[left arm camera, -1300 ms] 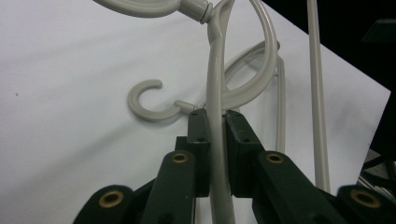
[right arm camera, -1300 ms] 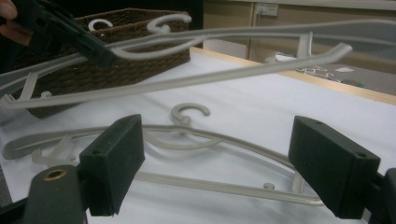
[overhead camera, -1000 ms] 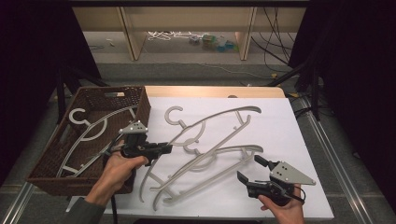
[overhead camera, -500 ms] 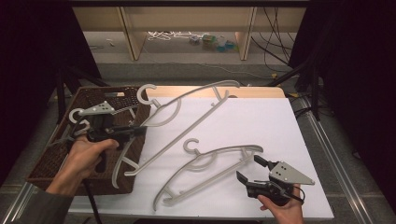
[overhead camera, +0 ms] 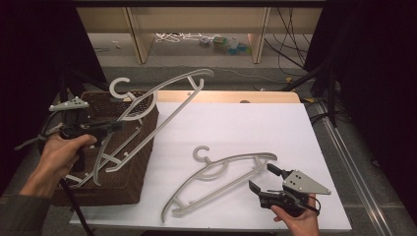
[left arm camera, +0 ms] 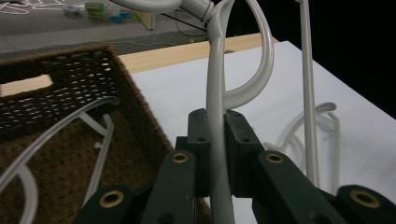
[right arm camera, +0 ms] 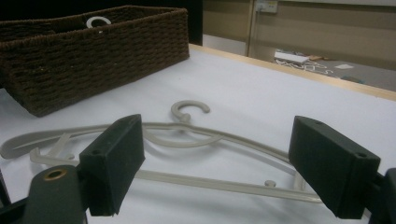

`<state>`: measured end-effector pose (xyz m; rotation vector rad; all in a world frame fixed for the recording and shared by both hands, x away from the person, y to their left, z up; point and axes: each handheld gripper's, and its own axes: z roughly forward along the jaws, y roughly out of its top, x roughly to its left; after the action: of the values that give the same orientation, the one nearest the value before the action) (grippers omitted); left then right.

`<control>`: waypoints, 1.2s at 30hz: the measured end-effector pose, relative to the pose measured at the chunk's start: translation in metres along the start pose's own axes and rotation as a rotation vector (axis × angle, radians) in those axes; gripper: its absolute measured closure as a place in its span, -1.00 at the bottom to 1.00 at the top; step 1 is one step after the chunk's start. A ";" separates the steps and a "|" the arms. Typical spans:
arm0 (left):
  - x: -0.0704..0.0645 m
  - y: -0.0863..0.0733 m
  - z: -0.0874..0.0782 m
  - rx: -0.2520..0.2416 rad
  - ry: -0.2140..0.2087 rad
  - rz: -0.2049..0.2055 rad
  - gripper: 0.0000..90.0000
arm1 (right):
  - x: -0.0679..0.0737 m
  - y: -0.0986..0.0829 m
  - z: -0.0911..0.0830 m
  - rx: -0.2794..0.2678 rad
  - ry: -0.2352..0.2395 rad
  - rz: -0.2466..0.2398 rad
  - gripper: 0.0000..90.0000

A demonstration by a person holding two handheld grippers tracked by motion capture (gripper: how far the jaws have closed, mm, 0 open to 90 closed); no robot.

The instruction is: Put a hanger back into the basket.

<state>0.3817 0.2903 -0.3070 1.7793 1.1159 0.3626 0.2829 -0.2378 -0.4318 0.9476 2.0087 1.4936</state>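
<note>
Hangers are the business here, and one of them has just made a big move: a second ago it lay on the white table beside its twin, and now the lifted hanger [overhead camera: 162, 96] is up in the air, tilted, its lower end over the wicker basket [overhead camera: 142, 147] and its upper arm reaching out past the rim. That reads like a sorting job half done, with this one on its way into the basket.

Starting at the left, the left gripper [left arm camera: 215, 154] is clamped tight on the hanger's pale arm, jaws pressed to both sides of it. Below it, the basket already holds at least one hanger [left arm camera: 93, 126] lying on its floor; how many are stacked there is hard to say through the tangle.

Moving right across the white table [overhead camera: 246, 123], the second hanger [overhead camera: 221, 169] lies flat, hook pointing away from the person. Just beside its right end waits the right gripper [right arm camera: 219, 158], jaws spread wide, holding nothing, lined up on that hanger.
</note>
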 end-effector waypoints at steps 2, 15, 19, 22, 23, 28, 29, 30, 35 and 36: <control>0.008 0.000 -0.002 -0.006 0.033 -0.003 0.81 | 0.000 0.000 0.000 0.002 0.000 -0.001 -0.57; 0.055 -0.007 -0.020 -0.009 0.190 -0.021 0.82 | 0.000 -0.001 0.001 0.000 -0.003 0.001 -0.57; 0.067 -0.013 -0.024 -0.006 0.226 -0.026 0.82 | 0.000 -0.001 0.001 0.005 -0.002 0.001 -0.57; 0.074 -0.017 -0.027 0.003 0.257 -0.018 0.82 | 0.000 -0.001 0.003 0.002 0.008 0.009 -0.57; 0.078 -0.019 -0.027 0.003 0.262 -0.023 0.82 | 0.000 -0.002 0.004 -0.007 0.007 0.009 -0.57; 0.090 -0.027 -0.029 -0.003 0.293 -0.026 0.82 | 0.000 -0.002 0.004 -0.009 0.006 0.009 -0.57; 0.094 -0.029 -0.029 -0.002 0.301 -0.029 0.82 | 0.000 -0.001 0.003 0.004 0.001 0.012 -0.57; 0.095 -0.031 -0.030 -0.004 0.305 -0.032 0.82 | -0.001 -0.001 0.002 0.011 -0.003 0.003 -0.57; 0.105 -0.040 -0.034 0.001 0.335 -0.023 0.82 | -0.001 -0.001 0.003 0.010 -0.003 0.000 -0.57; 0.106 -0.042 -0.035 -0.002 0.339 -0.025 0.82 | -0.001 -0.001 0.003 0.011 -0.003 0.000 -0.57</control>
<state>0.3936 0.4008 -0.3493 1.7405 1.3704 0.6685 0.2850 -0.2369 -0.4336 0.9543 2.0168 1.4812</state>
